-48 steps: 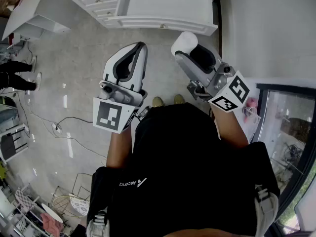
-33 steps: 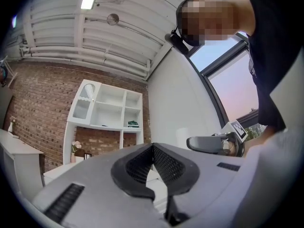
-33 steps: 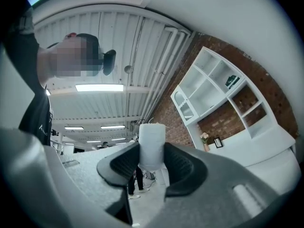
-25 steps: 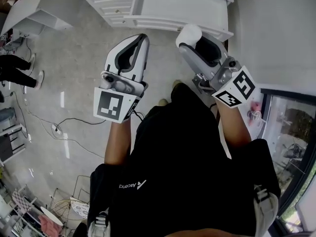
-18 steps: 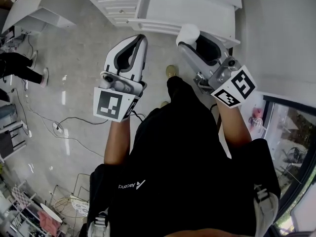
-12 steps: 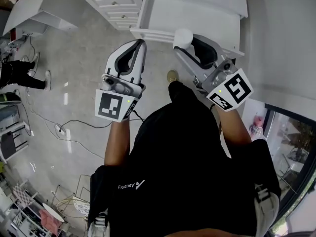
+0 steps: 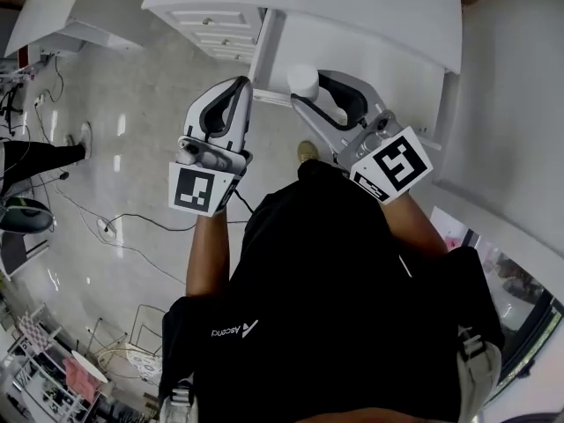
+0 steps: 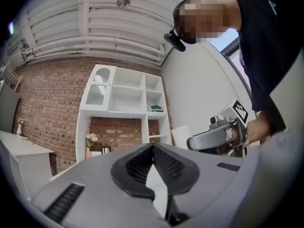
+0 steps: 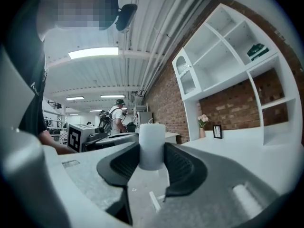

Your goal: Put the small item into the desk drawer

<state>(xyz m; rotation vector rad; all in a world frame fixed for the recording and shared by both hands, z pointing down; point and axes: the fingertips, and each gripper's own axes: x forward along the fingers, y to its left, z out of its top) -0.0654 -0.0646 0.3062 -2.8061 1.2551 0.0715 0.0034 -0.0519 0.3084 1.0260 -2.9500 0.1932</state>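
At desk (image 7: 379,7) now: R tool (image 7: 310,91), cylinder (image 7: 302,78)

Item: small plain white cylinder (image 7: 302,81)
Pose: upright, with its top standing above the pads
Hold: pinched at its sides between the right gripper's (image 7: 308,83) black pads
Place: in the air at the front edge of the white desk (image 7: 370,11), just right of the drawers
Drawers: stacked white fronts (image 7: 222,23) at the desk's left end, which look shut
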